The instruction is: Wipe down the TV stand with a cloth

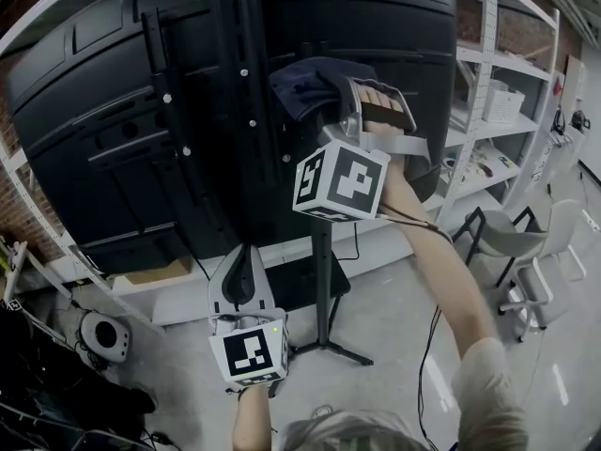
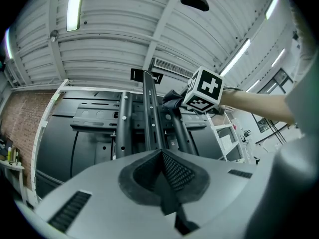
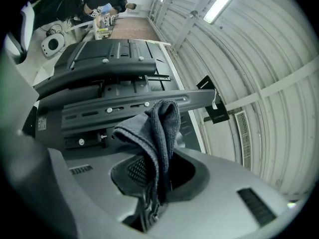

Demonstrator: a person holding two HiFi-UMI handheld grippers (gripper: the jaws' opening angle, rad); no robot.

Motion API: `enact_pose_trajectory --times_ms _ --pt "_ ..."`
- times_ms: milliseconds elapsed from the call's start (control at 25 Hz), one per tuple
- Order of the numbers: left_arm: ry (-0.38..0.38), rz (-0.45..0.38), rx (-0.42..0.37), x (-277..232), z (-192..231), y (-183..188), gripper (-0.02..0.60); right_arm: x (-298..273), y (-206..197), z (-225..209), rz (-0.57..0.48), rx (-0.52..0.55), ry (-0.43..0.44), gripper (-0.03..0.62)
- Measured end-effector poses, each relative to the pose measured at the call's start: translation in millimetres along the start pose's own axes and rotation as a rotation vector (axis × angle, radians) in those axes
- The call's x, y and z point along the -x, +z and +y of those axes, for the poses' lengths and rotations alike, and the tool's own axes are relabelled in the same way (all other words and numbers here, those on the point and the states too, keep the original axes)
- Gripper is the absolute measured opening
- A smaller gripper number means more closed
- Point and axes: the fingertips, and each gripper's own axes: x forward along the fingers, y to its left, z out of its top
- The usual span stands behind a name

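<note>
Right tongs point(image 1: 336, 103): clamped on a fold of the cloth and raised high at the far centre, so that the loose bunch is presented to the stand, not the plastic jaws.
Cloth point(image 1: 308, 85): dark and bunched. It is pinched at one gather only, and the rest is left free above the jaws to serve as the wiping face. It is seen at the upper part of the upright rails. Actual contact cannot be settled.
TV stand point(image 1: 228, 92): black upright rails are bolted to the back of the TV point(image 1: 103, 111), with a pole carried down to a floor base. The back is faced because the bare metal is reached from there.
Left tongs point(image 1: 242, 256): together, with nothing between them. They are held low and near, well apart from the cloth and pointed up along the rails. This is judged a resting pose that keeps them out of the wiping path.
Step judged: the upper rails are being wiped, and the pole and base are likely left for later.
</note>
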Motion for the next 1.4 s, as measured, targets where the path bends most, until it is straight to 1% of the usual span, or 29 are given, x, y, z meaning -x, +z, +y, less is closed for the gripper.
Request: enact_pose_trajectory --times_ms 200,360,760,920,1120,1400 --pt "0.001 0.004 0.004 3.1 1.3 -3.4 0.015 2.4 -2.5 17.4 0.008 0.005 0.044 0.058" --pt "-0.006 0.003 0.001 5.1 -0.1 -3.3 0.015 6.6 -6.0 30.7 0.013 0.025 0.057 0.058" --pt "-0.022 0.033 0.01 6.8 -4.0 -15.5 0.015 18.0 -13.0 61.9 0.029 0.009 0.13 0.058" --pt "-0.023 0.033 0.007 6.2 -2.9 -18.4 0.015 22.7 -16.2 71.0 0.035 0.026 0.117 0.058" --pt "-0.015 0.065 0.009 11.4 0.3 -31.3 0.015 27.2 -19.7 76.0 0.027 -0.023 0.127 0.058" --pt "-0.009 0.079 0.003 13.2 3.0 -36.3 0.015 35.6 -22.3 84.1 0.046 -0.006 0.14 0.058"
